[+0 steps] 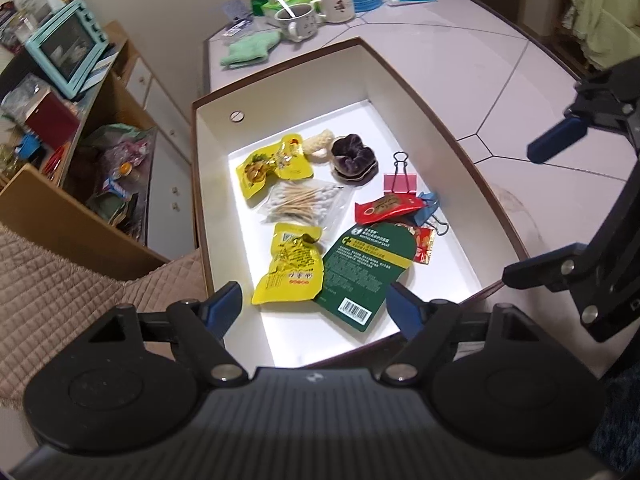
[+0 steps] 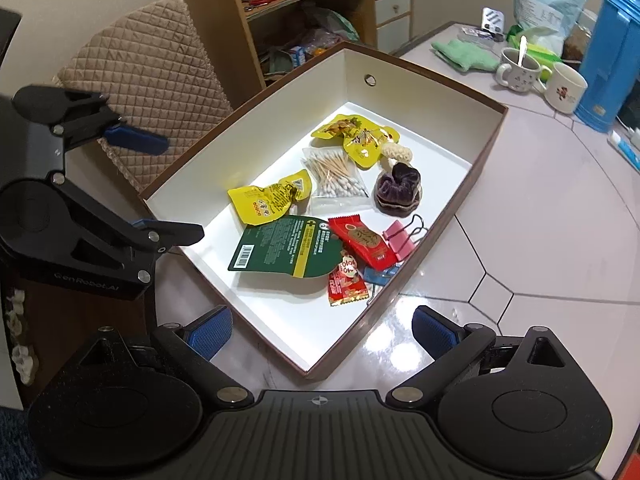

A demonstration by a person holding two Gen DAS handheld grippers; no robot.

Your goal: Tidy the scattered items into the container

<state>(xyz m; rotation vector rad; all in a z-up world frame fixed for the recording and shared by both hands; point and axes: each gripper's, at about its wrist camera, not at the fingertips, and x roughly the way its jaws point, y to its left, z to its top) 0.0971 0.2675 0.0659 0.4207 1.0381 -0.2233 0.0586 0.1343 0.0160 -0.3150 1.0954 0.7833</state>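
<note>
Blue binder clip (image 1: 430,210) was mostly hidden under the red snack packet (image 1: 386,208), and the smaller red candy wrapper (image 2: 347,282) was half tucked under the dark green cardboard-backed package (image 1: 366,268); print on all packets was too small to read. Cream knobbly item (image 1: 320,142) behind the purple velvet scrunchie (image 1: 354,156) was hard to identify. Left gripper (image 1: 316,308) hung over the near end of the white, brown-rimmed rectangular box (image 1: 218,168), jaws well apart, nothing between them, touching nothing. Right gripper (image 2: 322,330) hung over the box's near corner and the pale tiled counter (image 2: 520,220), jaws spread wide, empty. Each gripper appeared in the other's view, jaws apart there too. All the small items lay inside the box on its floor: two yellow snack pouches (image 1: 274,164) (image 1: 290,268), one clear bag of cotton swabs (image 1: 302,202), one scrunchie, one cream item, one pink binder clip (image 1: 400,182), one blue clip, one red packet, one red wrapper, one green package. Outside the box, at the far end of the counter: two white mugs (image 1: 298,20) (image 1: 336,2), one green cloth (image 1: 250,50), one blue jug (image 2: 608,64) cut off by the frame.
</note>
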